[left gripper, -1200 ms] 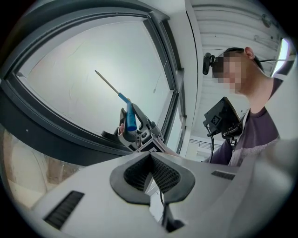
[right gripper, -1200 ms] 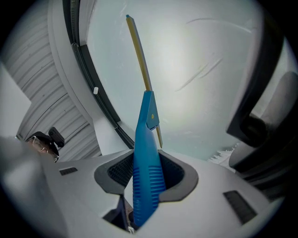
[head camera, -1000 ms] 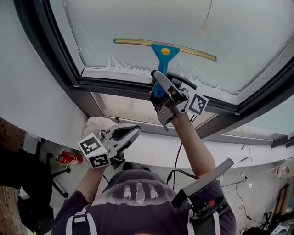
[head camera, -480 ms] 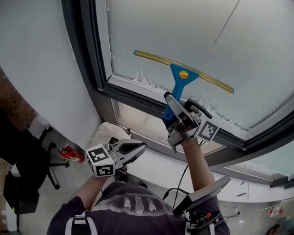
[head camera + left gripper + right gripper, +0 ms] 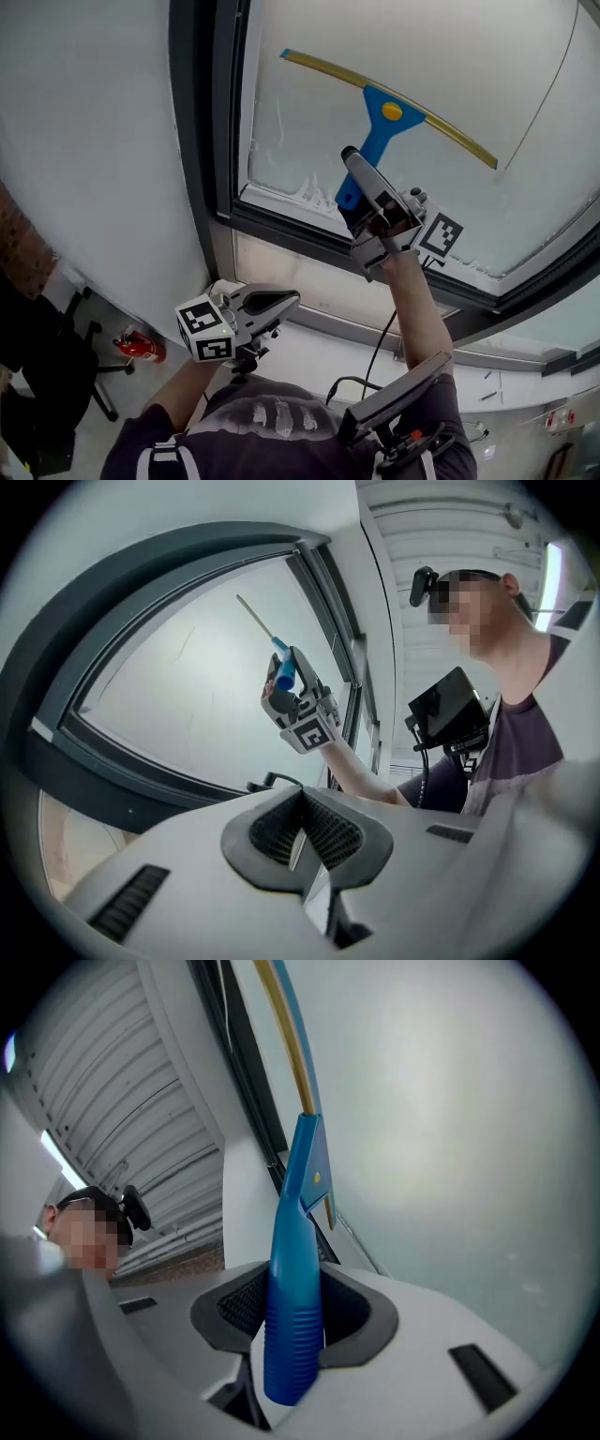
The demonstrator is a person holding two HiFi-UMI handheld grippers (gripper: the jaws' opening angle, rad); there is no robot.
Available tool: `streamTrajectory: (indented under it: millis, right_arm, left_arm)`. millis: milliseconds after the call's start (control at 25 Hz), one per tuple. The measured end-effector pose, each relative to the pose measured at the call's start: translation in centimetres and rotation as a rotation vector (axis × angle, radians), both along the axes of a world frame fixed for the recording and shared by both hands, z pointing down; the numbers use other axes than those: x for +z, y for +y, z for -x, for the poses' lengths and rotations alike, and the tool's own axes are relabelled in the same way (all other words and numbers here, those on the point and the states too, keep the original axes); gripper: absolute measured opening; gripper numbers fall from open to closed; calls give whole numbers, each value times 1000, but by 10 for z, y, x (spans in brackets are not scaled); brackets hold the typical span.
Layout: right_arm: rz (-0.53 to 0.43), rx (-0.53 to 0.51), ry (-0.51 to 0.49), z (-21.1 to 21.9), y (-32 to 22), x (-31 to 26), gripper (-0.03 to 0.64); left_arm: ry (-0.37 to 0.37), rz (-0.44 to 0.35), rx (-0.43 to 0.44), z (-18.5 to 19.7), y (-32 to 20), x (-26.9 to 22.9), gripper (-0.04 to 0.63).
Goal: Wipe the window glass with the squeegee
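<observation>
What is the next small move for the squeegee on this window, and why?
Probably pull the squeegee straight down toward the lower frame. The right gripper is shut on its blue handle, the yellow blade lies on the glass well above the bottom edge, and white residue shows along that edge, below the blade.

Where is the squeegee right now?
In the head view the squeegee sits upper centre, blade against the window glass, with its blue handle clamped in the right tongs just above the dark lower window frame.
</observation>
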State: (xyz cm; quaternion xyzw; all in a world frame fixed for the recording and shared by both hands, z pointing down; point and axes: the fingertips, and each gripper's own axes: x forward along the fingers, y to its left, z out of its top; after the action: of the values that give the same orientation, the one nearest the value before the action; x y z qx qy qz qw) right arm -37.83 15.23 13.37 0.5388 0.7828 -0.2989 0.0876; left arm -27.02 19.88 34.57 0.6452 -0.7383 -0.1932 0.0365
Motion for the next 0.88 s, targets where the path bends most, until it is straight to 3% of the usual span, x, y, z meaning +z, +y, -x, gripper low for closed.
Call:
streamTrajectory:
  millis: [440,880]
  right_arm:
    - [-61,53,-159,38,30,-111,133]
    - [-124,-11,-200,49,47,-118,133]
  left_arm:
    - [-37,-57,123,26,39,-19,5]
    - [-21,-79,131,23,44,11,6]
